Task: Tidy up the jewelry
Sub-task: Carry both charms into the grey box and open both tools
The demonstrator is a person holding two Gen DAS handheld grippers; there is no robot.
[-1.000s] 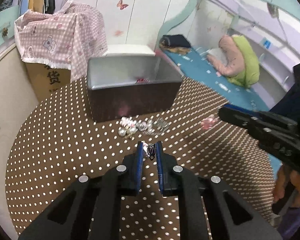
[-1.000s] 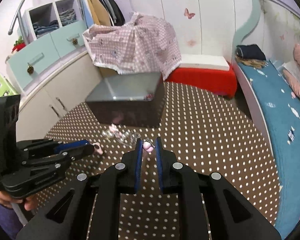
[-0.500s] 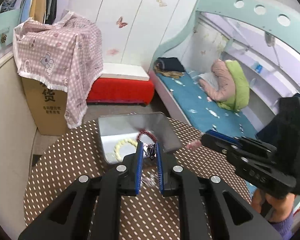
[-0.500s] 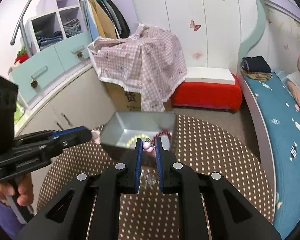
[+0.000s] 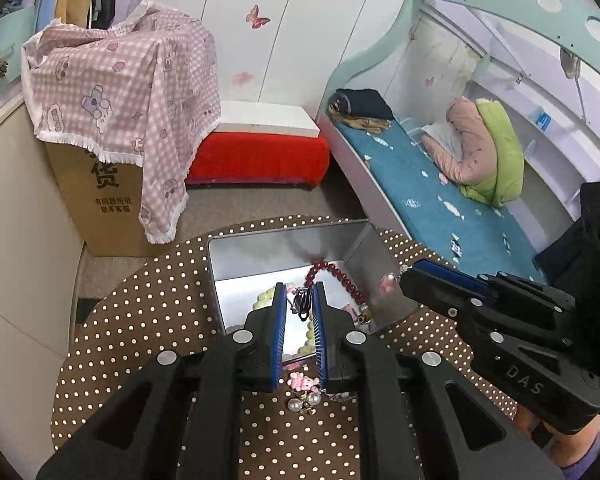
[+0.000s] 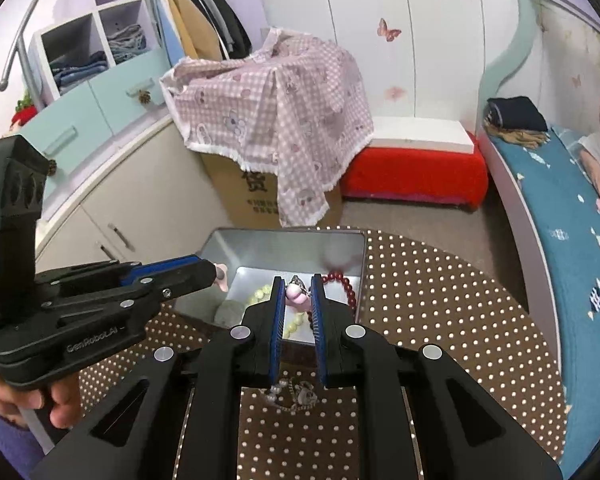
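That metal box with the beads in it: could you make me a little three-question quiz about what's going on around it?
1. True or false: the left gripper holds a small dark trinket over the metal box.
2. What does the right gripper hold? A) a pink charm B) a gold ring C) nothing
3. Fill in: the red bead bracelet lies ___ the box.

Key
1. True.
2. A: a pink charm sits between its fingers.
3. Inside, beside a pale green bead bracelet. More jewelry waits on the dotted tablecloth.
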